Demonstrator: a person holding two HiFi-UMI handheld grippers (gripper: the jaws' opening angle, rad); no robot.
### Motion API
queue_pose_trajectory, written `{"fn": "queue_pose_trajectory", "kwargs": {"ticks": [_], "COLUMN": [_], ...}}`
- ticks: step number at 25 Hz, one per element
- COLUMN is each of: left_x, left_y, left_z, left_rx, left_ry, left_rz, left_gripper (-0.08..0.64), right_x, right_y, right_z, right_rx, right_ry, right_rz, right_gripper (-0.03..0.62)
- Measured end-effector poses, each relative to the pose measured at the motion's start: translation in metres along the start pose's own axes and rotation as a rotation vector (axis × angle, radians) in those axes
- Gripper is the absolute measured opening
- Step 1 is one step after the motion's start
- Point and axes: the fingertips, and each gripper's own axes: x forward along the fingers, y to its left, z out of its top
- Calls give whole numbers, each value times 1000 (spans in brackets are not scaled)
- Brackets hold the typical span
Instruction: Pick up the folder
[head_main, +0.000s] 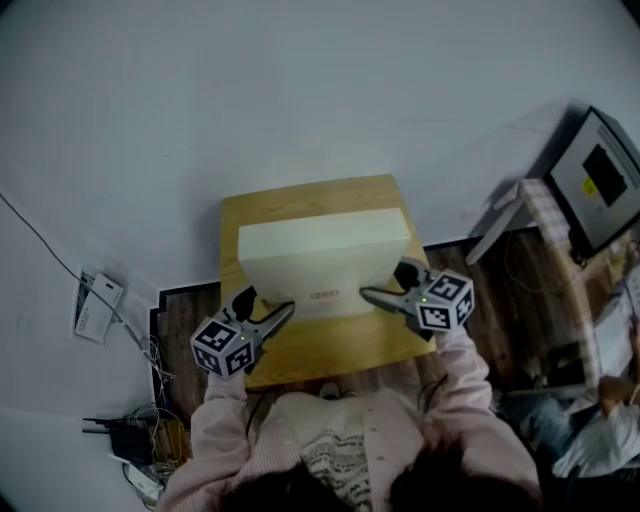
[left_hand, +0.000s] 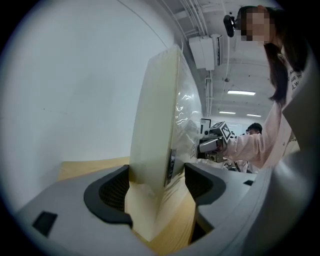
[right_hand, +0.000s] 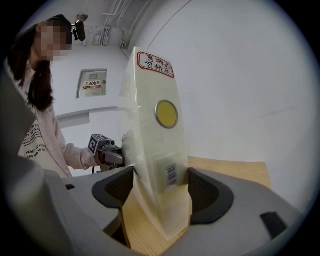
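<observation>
Wooden bench below me, and the cream folder stands on edge across its middle, long side running along the near edge. The left gripper is clamped on the folder's left end and the right gripper on its right end, jaws pressing both faces. I can't tell whether the bottom edge touches the wood. The right end carries a round yellow sticker, with a barcode label below.

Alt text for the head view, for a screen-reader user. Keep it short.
Seen from above, a person in pink sleeves holds a thick cream folder at both ends of its near edge, with the left tool and right tool each closed on it, over a small wooden table.
</observation>
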Motion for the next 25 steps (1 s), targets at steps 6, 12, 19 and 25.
{"fn": "queue_pose_trajectory", "kwargs": {"ticks": [6, 12, 19, 25], "left_x": [-7, -16, -21, -27], "left_y": [-6, -12, -18, -24], "left_z": [11, 22, 37, 54], "left_rx": [-2, 10, 24, 30], "left_ry": [-29, -50, -77, -118], "left_rz": [10, 17, 28, 36], "left_gripper": [342, 342, 342, 342], "right_x": [-7, -12, -21, -30], "right_y": [7, 14, 20, 26], "right_z": [13, 25, 37, 53], "right_rx": [4, -2, 9, 12], "right_ry": [-38, -72, -115, -149], "right_rz": [-2, -11, -26, -32], "right_gripper": [347, 347, 347, 347]}}
